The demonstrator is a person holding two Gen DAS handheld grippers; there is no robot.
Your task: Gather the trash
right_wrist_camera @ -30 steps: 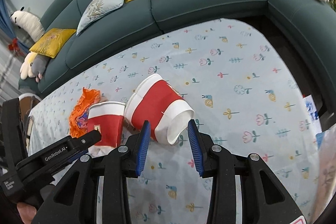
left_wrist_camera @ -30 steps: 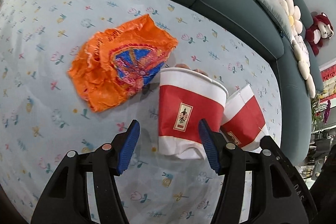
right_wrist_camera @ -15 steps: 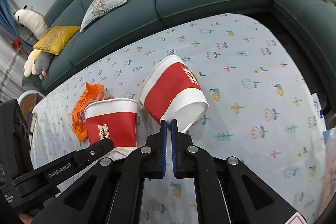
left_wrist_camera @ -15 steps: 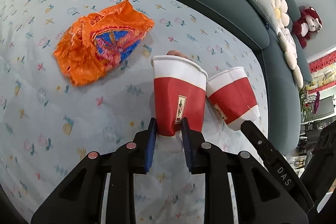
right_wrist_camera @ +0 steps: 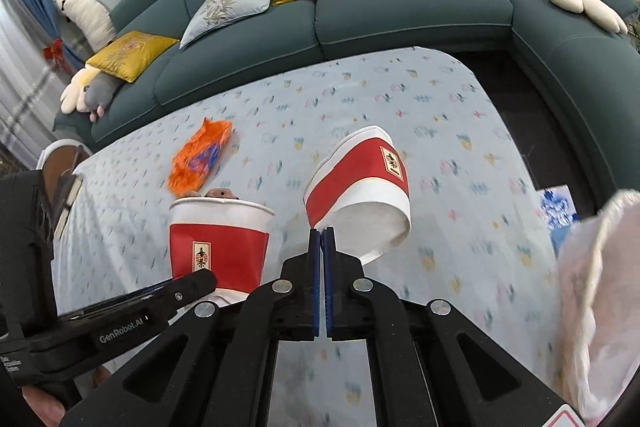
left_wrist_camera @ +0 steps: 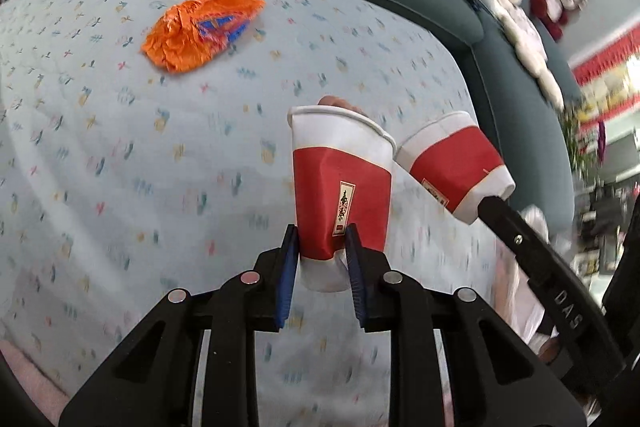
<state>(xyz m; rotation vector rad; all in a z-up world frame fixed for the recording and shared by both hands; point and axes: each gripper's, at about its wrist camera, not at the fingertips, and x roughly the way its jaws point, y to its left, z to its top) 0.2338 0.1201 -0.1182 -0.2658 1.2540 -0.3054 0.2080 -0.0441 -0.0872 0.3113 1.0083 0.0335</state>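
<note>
In the left wrist view, the left hand-held gripper point(left_wrist_camera: 322, 259) is clenching the squashed base of a red-and-white paper cup point(left_wrist_camera: 340, 187) at the centre of the frame, its blue pads pressing the cup from both sides and holding it mouth-up above the flower-patterned surface point(left_wrist_camera: 120, 167). In the right wrist view, the right hand-held gripper point(right_wrist_camera: 322, 235) is pinching the flattened wall of a second red-and-white paper cup point(right_wrist_camera: 360, 187) just right of centre, its pads almost meeting; that cup is hanging tilted, mouth pointing to the upper left. An orange crumpled wrapper point(right_wrist_camera: 200, 155) is lying on the surface in the left middle of that frame, well apart from both cups. A teal sofa point(right_wrist_camera: 400, 11) is curving across the top.
</note>
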